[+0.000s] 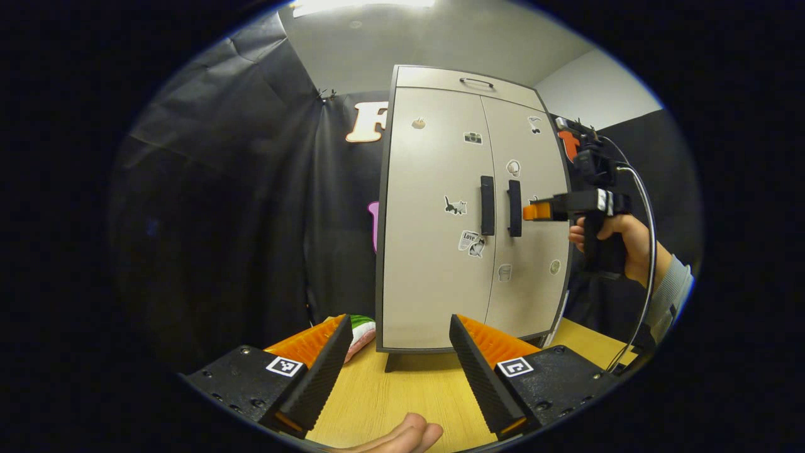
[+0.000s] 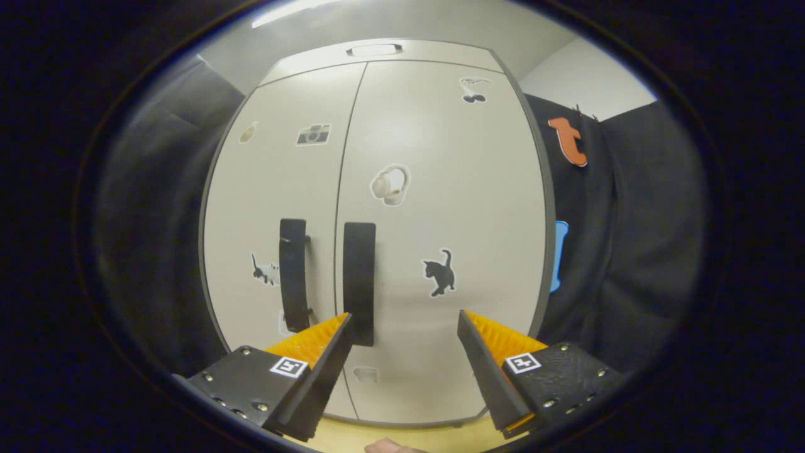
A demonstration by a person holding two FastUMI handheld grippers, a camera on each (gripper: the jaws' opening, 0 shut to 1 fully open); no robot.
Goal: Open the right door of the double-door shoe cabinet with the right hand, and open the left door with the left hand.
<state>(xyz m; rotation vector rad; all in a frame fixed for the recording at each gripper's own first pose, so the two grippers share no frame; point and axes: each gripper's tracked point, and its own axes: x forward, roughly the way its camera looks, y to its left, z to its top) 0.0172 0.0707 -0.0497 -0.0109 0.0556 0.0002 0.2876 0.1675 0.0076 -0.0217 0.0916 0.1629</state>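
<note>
The pale double-door shoe cabinet [image 1: 434,277] stands on the table with both doors closed and stickers on them. Its two dark vertical handles sit side by side at the centre seam: the left door handle [image 1: 487,205] and the right door handle [image 1: 514,207]. My left gripper [image 1: 400,321] is open and well short of the cabinet, holding nothing. A hand holds my right gripper [image 1: 531,211] just right of the right handle. In the right gripper view, the right gripper [image 2: 405,316] is open close to the right door [image 2: 440,207], with the right handle [image 2: 359,282] by its left fingertip and the left handle [image 2: 293,274] beside that.
The cabinet stands on a wooden table [image 1: 402,390]. A green and pink item [image 1: 361,330] lies by the cabinet's left foot. A top drawer with a small handle [image 1: 476,82] caps the cabinet. Black cloth walls surround it. A cable [image 1: 648,251] trails from the right gripper.
</note>
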